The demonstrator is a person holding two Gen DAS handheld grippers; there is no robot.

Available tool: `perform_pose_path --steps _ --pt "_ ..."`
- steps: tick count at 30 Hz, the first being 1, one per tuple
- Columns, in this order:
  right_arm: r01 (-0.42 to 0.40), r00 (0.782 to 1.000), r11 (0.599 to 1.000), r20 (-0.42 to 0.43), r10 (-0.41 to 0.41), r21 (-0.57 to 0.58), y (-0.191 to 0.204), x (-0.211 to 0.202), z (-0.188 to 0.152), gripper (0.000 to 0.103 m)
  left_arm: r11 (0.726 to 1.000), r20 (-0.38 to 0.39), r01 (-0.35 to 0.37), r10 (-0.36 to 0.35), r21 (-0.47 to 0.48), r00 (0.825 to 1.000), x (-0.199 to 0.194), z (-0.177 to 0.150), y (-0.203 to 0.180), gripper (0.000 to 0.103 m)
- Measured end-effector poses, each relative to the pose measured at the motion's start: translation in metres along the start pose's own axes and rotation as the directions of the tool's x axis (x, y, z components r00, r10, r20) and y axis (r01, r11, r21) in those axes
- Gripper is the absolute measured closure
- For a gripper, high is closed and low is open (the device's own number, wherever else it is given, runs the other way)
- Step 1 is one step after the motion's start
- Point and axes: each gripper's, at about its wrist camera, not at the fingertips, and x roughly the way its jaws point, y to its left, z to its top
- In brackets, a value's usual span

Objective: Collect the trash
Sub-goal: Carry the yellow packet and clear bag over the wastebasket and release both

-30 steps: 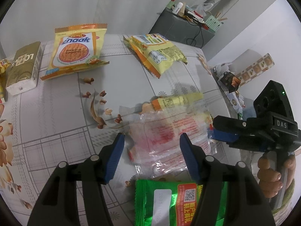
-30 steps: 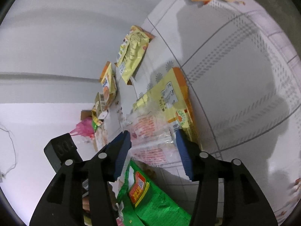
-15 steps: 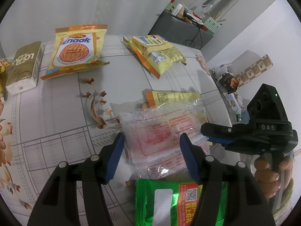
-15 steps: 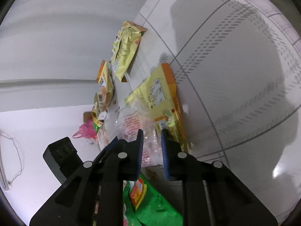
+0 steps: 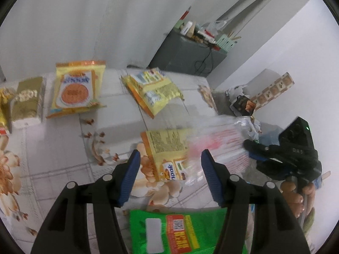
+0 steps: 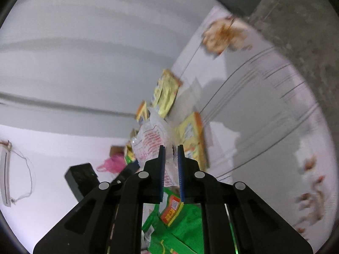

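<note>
Between the spread fingers of the left tool (image 5: 170, 174), a biscuit wrapper (image 5: 167, 152) lay flat on the worktop (image 5: 63, 148). Nearer than its fingertips lay a snack bag (image 5: 180, 230). To its right, the right tool (image 5: 251, 151) pinched a clear wrapper (image 5: 220, 146), lifted off the worktop. Farther ahead lay a crumpled packet (image 5: 154, 91); ahead to the left, a second biscuit pack (image 5: 77, 89), then a boxed carton (image 5: 27, 101).
</note>
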Motion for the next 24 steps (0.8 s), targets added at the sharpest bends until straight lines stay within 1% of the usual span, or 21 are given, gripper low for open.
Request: perform_pose_path --steps 2,4,5,7,9,11,12,13,14,15,16,17,18,19,21,22,23,24 --pt "-0.009 0.999 1.0 0.031 0.008 0.028 -0.016 -0.017 0.003 0.094 1.0 -0.037 -0.022 0.022 -0.003 0.999 0.011 0.001 -0.004 0.046" --pt "-0.015 0.999 0.999 0.048 0.013 0.048 -0.029 -0.03 0.007 0.094 0.998 -0.075 -0.055 0.057 0.023 0.996 0.025 0.003 -0.01 0.046" --pt "-0.02 0.998 0.998 0.059 0.016 0.061 -0.04 -0.039 0.007 0.094 0.996 -0.111 -0.079 0.084 0.044 0.99 0.035 0.005 -0.015 0.046" --pt "-0.023 0.997 0.997 0.072 0.018 0.069 -0.049 -0.048 0.006 0.094 0.991 -0.154 -0.121 0.129 0.064 0.98 0.048 0.008 -0.02 0.046" --pt "-0.037 0.996 0.996 0.087 0.03 0.078 -0.063 -0.059 0.005 0.094 0.979 -0.187 -0.181 0.195 0.091 0.963 0.063 0.012 -0.026 0.046" --pt "-0.05 0.994 0.995 0.098 0.041 0.087 -0.073 -0.065 0.003 0.094 0.959 -0.208 -0.25 0.273 0.132 0.939 0.076 0.015 -0.031 0.046" --pt "-0.059 0.993 0.994 0.105 0.049 0.093 -0.078 -0.069 0.001 0.094 0.943 -0.214 -0.288 0.319 0.164 0.923 0.083 0.015 -0.033 0.046" --pt "-0.069 0.992 0.993 0.112 0.058 0.097 -0.082 -0.072 -0.001 0.094 0.928 -0.205 -0.312 0.352 0.204 0.913 0.086 0.013 -0.037 0.046" --pt "-0.077 0.991 0.992 0.116 0.065 0.099 -0.084 -0.075 -0.003 0.094 0.901 -0.214 -0.345 0.403 0.264 0.89 0.092 0.012 -0.045 0.046" --pt "-0.086 0.99 0.991 0.121 0.074 0.1 -0.087 -0.079 -0.005 0.093 0.889 -0.217 -0.355 0.423 0.289 0.88 0.096 0.012 -0.05 0.046" --pt "-0.097 0.988 0.99 0.128 0.084 0.1 -0.092 -0.084 -0.008 0.093 0.881 -0.22 -0.361 0.434 0.305 0.874 0.099 0.011 -0.055 0.046" --pt "-0.107 0.987 0.989 0.133 0.093 0.1 -0.096 -0.093 -0.013 0.093 0.875 -0.218 -0.369 0.445 0.314 0.869 0.101 0.011 -0.058 0.049" --pt "-0.113 0.985 0.988 0.139 0.098 0.103 -0.099 -0.092 -0.014 0.093 0.871 -0.211 -0.371 0.448 0.322 0.869 0.102 0.011 -0.063 0.056" --pt "-0.121 0.983 0.986 0.149 0.104 0.111 -0.106 -0.097 -0.017 0.093 0.868 -0.21 -0.372 0.452 0.329 0.867 0.103 0.012 -0.065 0.06" --pt "-0.13 0.98 0.984 0.168 0.108 0.125 -0.115 -0.108 -0.023 0.093 0.852 -0.204 -0.38 0.469 0.361 0.859 0.107 0.01 -0.077 0.078" --pt "-0.134 0.977 0.983 0.182 0.109 0.129 -0.118 -0.115 -0.026 0.093 0.845 -0.199 -0.381 0.475 0.375 0.857 0.108 0.01 -0.081 0.082" --pt "-0.133 0.975 0.983 0.195 0.106 0.13 -0.122 -0.121 -0.029 0.093 0.829 -0.188 -0.382 0.486 0.409 0.854 0.111 0.008 -0.089 0.091" --pt "-0.131 0.972 0.983 0.21 0.102 0.13 -0.125 -0.128 -0.032 0.093 0.821 -0.183 -0.379 0.489 0.426 0.853 0.112 0.006 -0.094 0.095"
